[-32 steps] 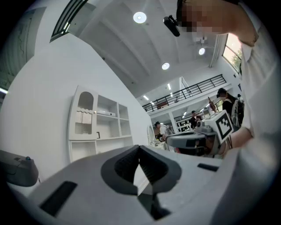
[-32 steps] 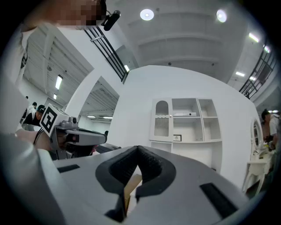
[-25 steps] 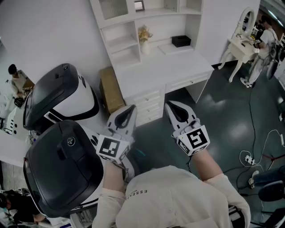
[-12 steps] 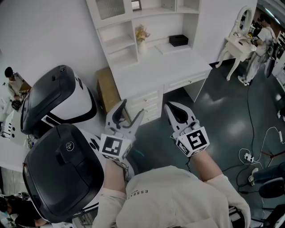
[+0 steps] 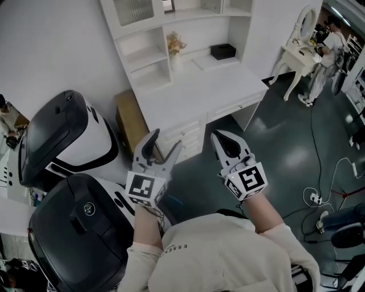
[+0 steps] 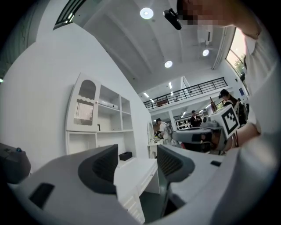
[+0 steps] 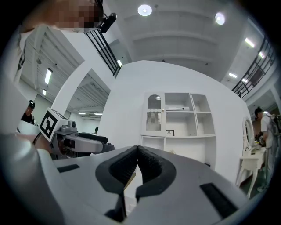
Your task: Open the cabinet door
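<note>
Left gripper [image 5: 165, 140], whose empty jaws have just been opening wide, and right gripper [image 5: 221, 137], closed on nothing, are well short of the upper-left glazed cabinet door [image 5: 132, 10]; a hasty reach may strike its pane.

Edges and blind spots
Cabinet door [image 5: 134, 8] runs off the head view's top edge; its handle is too small to make out in either gripper view. Left gripper [image 5: 167, 138] covers part of the desk drawers [image 5: 193, 137]. Black-and-white machine [image 5: 74, 228] cut off at lower left corner. Person [image 5: 326, 40] far right, too small for detail.
</note>
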Available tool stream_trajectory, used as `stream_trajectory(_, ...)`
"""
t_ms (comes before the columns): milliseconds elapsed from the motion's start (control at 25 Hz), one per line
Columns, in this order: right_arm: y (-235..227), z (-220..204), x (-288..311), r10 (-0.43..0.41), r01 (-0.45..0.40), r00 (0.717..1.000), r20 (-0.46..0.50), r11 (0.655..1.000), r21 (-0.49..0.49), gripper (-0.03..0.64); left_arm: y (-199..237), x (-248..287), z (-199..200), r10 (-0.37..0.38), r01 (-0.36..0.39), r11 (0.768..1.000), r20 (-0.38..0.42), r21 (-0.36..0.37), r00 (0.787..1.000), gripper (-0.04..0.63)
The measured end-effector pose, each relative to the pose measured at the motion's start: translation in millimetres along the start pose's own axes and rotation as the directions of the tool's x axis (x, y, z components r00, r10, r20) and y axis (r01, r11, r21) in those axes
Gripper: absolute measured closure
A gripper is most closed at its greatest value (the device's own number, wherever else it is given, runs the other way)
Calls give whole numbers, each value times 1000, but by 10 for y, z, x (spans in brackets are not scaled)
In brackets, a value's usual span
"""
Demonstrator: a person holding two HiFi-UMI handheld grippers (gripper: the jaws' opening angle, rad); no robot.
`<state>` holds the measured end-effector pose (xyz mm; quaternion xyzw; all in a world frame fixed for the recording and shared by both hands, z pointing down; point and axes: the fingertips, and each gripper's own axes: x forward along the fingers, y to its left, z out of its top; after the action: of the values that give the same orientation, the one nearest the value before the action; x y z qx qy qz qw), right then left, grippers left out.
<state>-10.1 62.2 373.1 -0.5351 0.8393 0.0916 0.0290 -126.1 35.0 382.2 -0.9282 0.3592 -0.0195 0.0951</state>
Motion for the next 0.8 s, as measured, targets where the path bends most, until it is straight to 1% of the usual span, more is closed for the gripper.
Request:
stream_trajectory(200,-159,-152,364,41,-42,999,3,998,57,601,242,104,-90,43,-43,999,-19,-1,999,334)
stream_trajectory(360,-412,-290,709,102,-103,995,15,991,80,601,407,352,-209,105,-105,994,-46,6,993,334)
stream_trajectory(520,-756,-434,1052,192,-192,981,12,979,75,603,569,757,-285,182,-181,983,-68,11,981,335)
stream_trajectory(680,-1256,-493,1380,266,-266,964,15,962,57,603,746,1270,-213,262,-263,965,-47,-3,964,336)
stream_trajectory(800,-1649,-565,1601,310,-310,951,9,950,50,601,820,1691,-196,309,-309,951,-41,4,950,336)
